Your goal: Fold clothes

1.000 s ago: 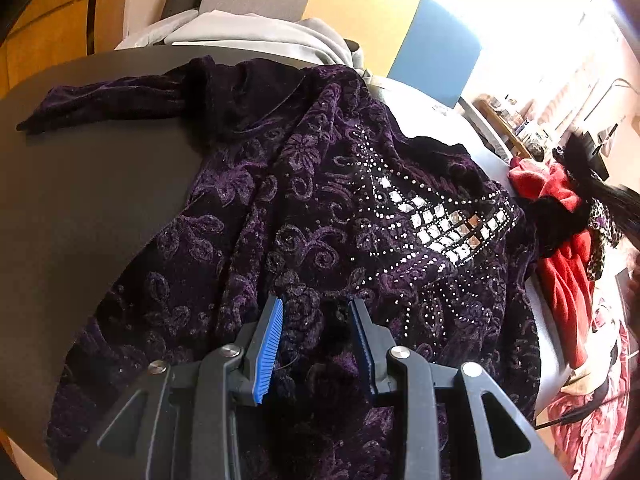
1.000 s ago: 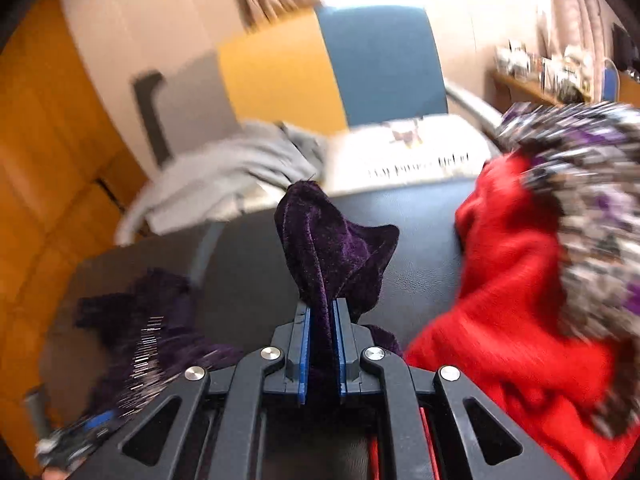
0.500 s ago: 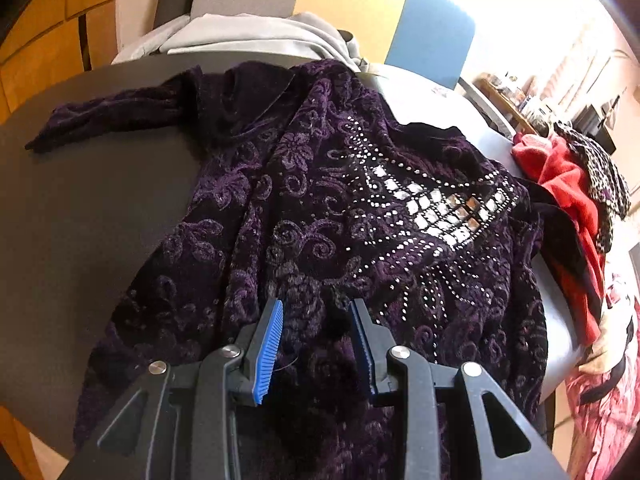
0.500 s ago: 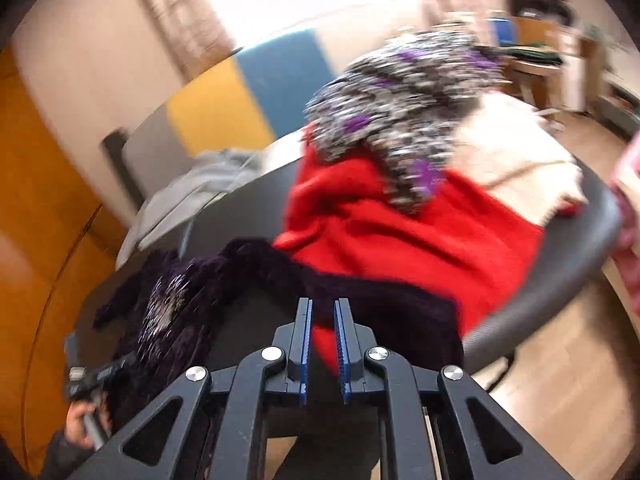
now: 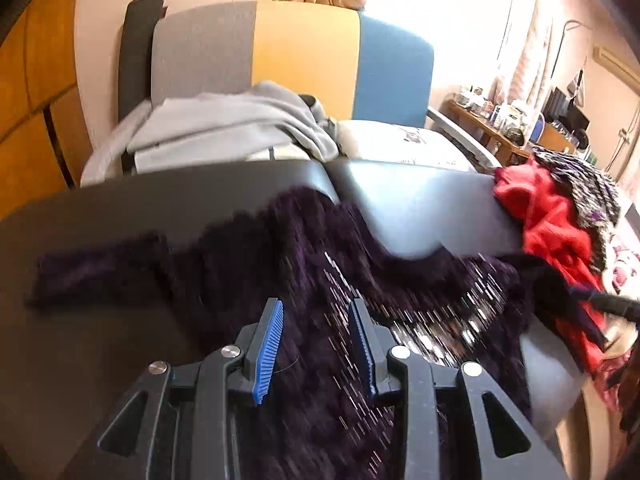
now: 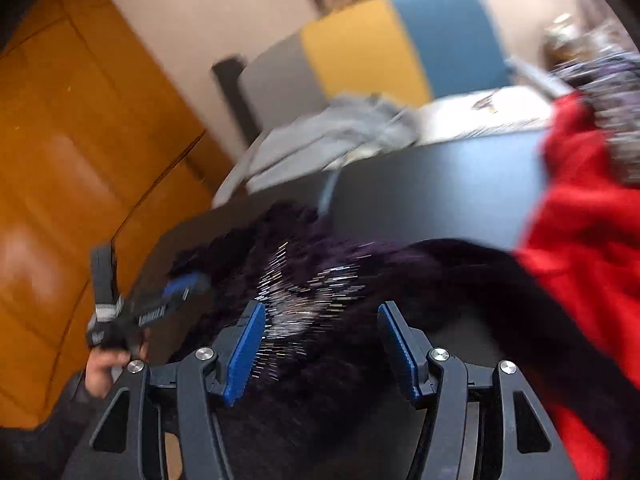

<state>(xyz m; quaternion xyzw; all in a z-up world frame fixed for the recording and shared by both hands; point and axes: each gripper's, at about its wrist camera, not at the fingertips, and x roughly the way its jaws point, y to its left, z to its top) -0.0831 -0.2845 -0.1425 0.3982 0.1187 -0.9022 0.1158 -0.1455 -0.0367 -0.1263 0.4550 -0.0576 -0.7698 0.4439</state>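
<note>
A dark purple velvet top (image 5: pixel 304 256) with silver studs lies spread on the dark round table (image 5: pixel 100 224). One sleeve (image 5: pixel 96 272) reaches left, the other (image 6: pixel 500 276) runs right to the red pile. My left gripper (image 5: pixel 315 306) hovers over the top's middle, its blue pads apart with nothing pressed between them. It also shows in the right wrist view as the left gripper (image 6: pixel 160 304), held in a hand (image 6: pixel 104 364). My right gripper (image 6: pixel 320 308) is above the studded part; its jaws are opening and nothing is gripped.
A heap of red cloth (image 5: pixel 548 216) and a speckled garment (image 5: pixel 584 188) sits at the table's right edge. Behind the table stands a grey, yellow and blue chair (image 5: pixel 304 52) with grey clothes (image 5: pixel 224 128) and a white cushion (image 5: pixel 400 140).
The right gripper let go of the purple sleeve, swung past the red pile and back over the top, and its jaws spread. The left gripper rose and tilted up toward the chair.
</note>
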